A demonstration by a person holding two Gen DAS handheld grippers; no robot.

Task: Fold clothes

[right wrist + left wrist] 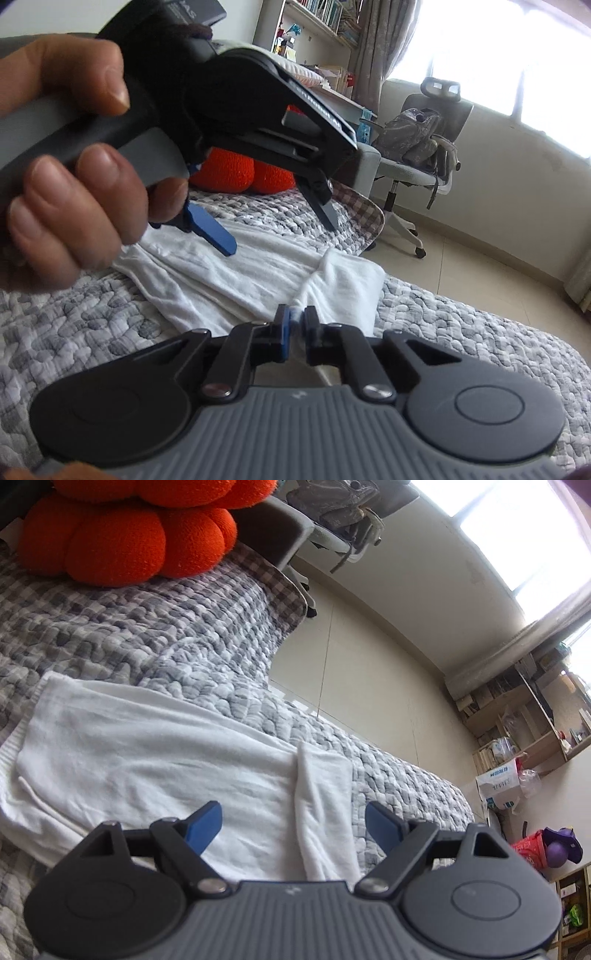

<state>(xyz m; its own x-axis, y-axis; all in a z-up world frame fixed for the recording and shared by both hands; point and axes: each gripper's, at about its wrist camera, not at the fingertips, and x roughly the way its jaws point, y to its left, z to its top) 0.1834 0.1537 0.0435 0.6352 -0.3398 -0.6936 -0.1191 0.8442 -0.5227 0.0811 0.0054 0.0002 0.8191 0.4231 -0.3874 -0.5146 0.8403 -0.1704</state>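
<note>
A white garment (155, 753) lies partly folded on the grey quilted bed (129, 635). My left gripper (293, 825) is open and empty, hovering just above the garment's near edge, with a raised fold (314, 805) between its fingers. In the right wrist view the same garment (258, 273) lies on the bed, and my right gripper (297, 319) is shut on a pinched ridge of the white cloth (332, 284) at its near edge. The left gripper (280, 236) shows there too, held in a hand above the garment with its jaws apart.
An orange plush cushion (122, 535) sits at the far end of the bed (110, 325). A grey office chair (417, 147) with a backpack stands on the tiled floor beyond the bed's edge. Shelves (524, 716) and boxes line the wall.
</note>
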